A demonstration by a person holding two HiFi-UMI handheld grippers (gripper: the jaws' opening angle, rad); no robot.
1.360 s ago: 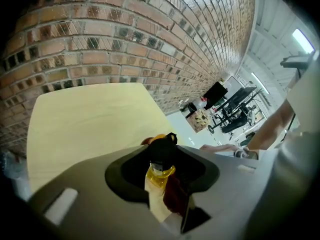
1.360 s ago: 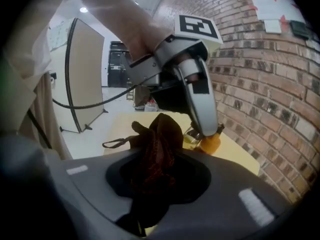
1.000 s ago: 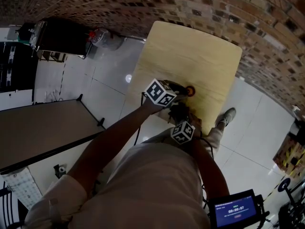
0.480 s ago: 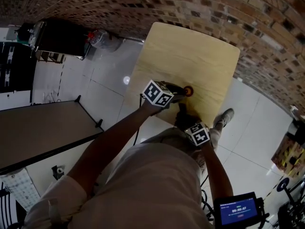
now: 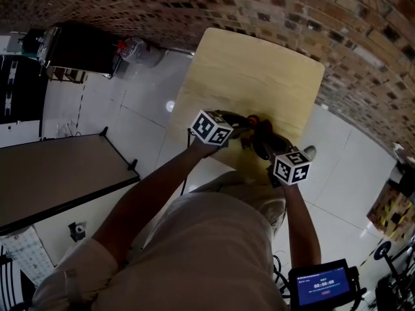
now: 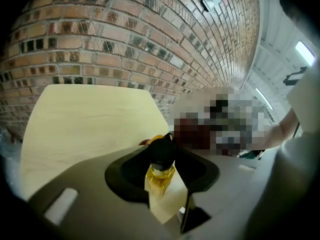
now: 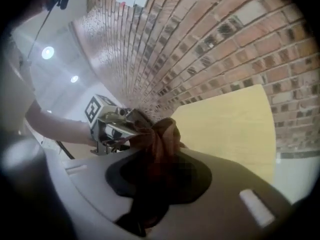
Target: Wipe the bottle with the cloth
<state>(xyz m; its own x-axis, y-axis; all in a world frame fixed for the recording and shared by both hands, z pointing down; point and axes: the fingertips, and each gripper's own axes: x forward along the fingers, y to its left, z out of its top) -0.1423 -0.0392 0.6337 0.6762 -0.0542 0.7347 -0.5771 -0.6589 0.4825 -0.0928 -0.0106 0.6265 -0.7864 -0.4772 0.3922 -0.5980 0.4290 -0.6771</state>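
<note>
Bottle in the left gripper, cloth in the right, both over the table's near edge

The left gripper has its jaws clamped on a small bottle of yellow liquid with a black cap, held above the near edge of the light wooden table, roughly midway along it; just to its right a rust-brown cloth is bunched up against the left gripper's metal front, though whether it touches the bottle cannot be told; the right gripper has its jaws closed on that cloth, which trails back between them; a brick wall runs beyond the table's far edge
</note>
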